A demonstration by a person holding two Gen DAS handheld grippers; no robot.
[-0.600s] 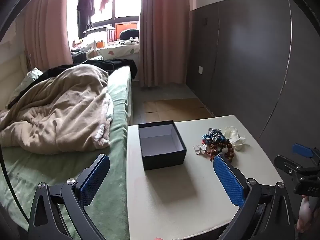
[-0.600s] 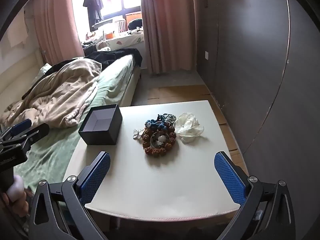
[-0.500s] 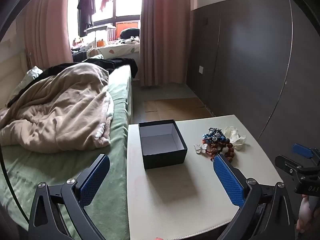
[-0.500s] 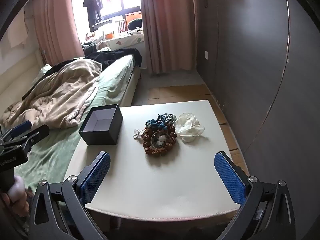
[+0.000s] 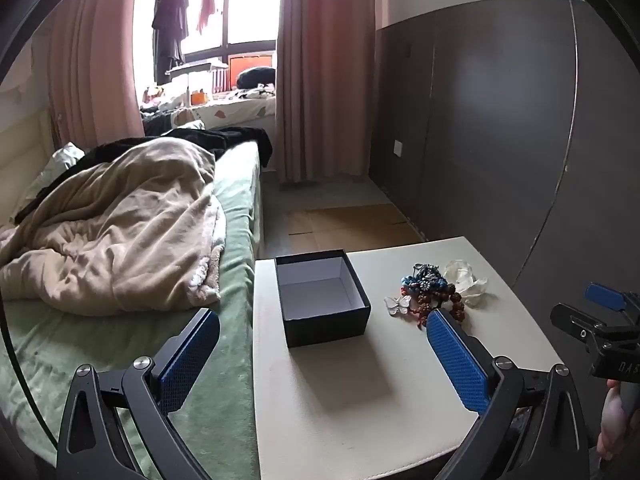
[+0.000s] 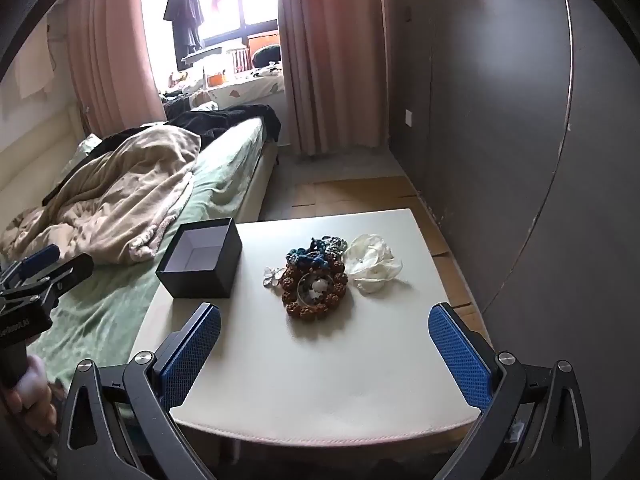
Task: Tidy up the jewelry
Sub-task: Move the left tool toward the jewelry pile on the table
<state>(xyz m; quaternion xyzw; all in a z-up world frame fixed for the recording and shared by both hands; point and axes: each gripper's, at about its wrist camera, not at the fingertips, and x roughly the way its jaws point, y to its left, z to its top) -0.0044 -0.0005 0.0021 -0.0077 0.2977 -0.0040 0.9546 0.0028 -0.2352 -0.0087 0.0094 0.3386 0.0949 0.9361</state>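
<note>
An open black box (image 5: 322, 298) (image 6: 200, 258) with a pale lining stands empty on the left part of a cream table (image 5: 360, 392) (image 6: 320, 360). To its right lies a heap of jewelry (image 5: 430, 290) (image 6: 314, 280): a brown bead bracelet, blue and dark beads, a clear butterfly piece (image 6: 273, 276) and a white flower (image 6: 372, 262). My left gripper (image 5: 322, 344) hovers open over the table's near side, in front of the box. My right gripper (image 6: 324, 344) hangs open in front of the heap. Nothing is between either pair of fingers.
A bed (image 5: 120, 240) with a beige quilt and green sheet runs along the table's left side. A dark grey cabinet wall (image 6: 500, 120) stands to the right. Pink curtains and a window lie at the back. A hand (image 6: 28, 396) grips the left tool's handle.
Both views have shifted only slightly; the box and jewelry lie as before and both grippers stay open.
</note>
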